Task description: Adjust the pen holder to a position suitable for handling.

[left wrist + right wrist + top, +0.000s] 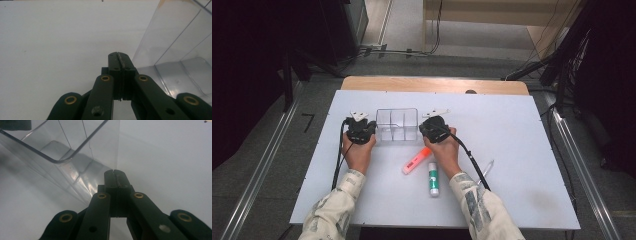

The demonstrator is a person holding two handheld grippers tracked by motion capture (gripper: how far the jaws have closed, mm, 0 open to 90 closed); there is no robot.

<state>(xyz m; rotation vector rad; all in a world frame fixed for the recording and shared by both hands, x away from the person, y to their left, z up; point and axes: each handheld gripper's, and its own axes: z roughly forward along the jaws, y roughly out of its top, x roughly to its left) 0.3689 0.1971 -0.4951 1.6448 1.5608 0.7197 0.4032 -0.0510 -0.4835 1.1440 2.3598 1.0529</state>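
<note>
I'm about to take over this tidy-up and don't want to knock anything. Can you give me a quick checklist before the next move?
1. Left claw shut and empty: ok.
2. Right claw shut and empty: ok.
3. Clear organizer upright between the two claws, compartments empty: ok.
4. Orange highlighter lying free on the white table: ok.
5. Green-capped glue stick lying free beside the highlighter: ok.
6. Claws touching the organizer walls: cannot tell.
</note>
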